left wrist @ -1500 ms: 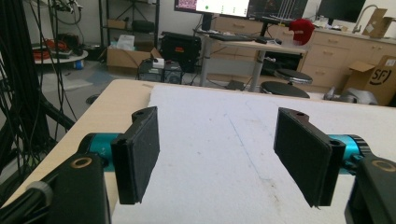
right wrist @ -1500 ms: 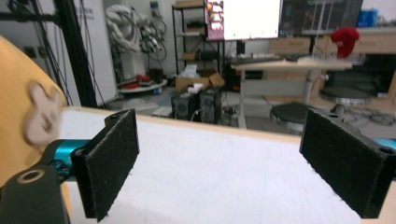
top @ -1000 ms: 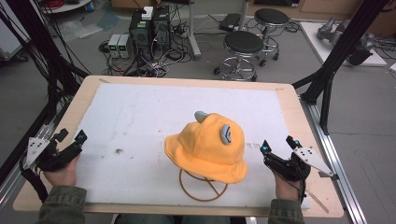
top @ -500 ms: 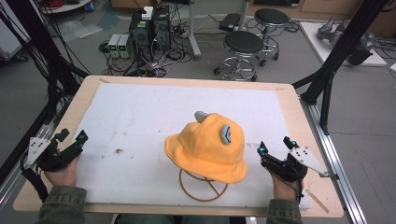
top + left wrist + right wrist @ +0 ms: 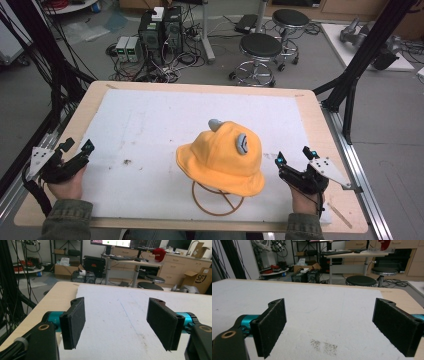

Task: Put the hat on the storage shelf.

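While the yellow hat [image 5: 222, 157] sat on a thin brown wire ring stand [image 5: 216, 200] toward the near middle of the white mat [image 5: 150, 130], both grippers waited off to either side. The hat carried two small grey ear-like pieces [image 5: 241, 143] near its crown, and its brim overhung the ring. The right gripper [image 5: 292, 159] lay just beside the brim at the mat's near right edge, jaws spread wide and holding nothing. The left gripper [image 5: 76, 147] rested well apart from the hat at the mat's left edge, likewise wide open and empty. Between the left gripper and the hat the mat was bare except for a small dark speck [image 5: 126, 161]. The wooden table [image 5: 310, 105] showed as a narrow border around the mat. Beyond the far edge stood two black stools [image 5: 260, 47] and computer boxes [image 5: 160, 30] on the floor. The right gripper view caught a patch of dark crumbs [image 5: 324, 346] on the mat between its pads [image 5: 272, 323]. The left gripper view showed a faint blue line [image 5: 128, 317] across the mat.
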A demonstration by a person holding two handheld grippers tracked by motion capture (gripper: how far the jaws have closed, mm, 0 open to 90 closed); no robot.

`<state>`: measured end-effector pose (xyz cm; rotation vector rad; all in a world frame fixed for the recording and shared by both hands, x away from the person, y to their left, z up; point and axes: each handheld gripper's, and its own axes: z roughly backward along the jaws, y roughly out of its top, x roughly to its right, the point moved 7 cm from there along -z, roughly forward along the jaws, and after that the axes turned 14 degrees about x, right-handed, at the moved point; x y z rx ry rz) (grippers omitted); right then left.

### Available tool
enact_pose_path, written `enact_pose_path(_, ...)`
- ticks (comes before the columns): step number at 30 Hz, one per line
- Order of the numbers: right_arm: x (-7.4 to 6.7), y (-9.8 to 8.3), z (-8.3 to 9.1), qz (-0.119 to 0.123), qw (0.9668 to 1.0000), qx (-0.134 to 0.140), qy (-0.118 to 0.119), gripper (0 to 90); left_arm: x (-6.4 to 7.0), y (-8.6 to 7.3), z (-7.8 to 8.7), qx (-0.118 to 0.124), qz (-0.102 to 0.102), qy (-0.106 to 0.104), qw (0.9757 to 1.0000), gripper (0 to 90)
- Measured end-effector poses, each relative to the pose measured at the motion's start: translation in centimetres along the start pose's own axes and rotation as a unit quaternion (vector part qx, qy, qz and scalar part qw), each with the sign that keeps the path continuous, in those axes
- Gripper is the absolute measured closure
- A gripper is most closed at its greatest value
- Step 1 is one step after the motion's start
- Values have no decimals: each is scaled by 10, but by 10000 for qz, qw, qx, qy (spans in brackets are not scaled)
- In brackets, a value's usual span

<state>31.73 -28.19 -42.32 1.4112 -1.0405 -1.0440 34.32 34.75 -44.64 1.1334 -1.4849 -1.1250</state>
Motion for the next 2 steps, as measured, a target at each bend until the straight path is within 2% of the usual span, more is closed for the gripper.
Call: enact_pose_path(2,1,0,0,7,10000,4,-16,107,0,0,0,0,-6,4,10000,315)
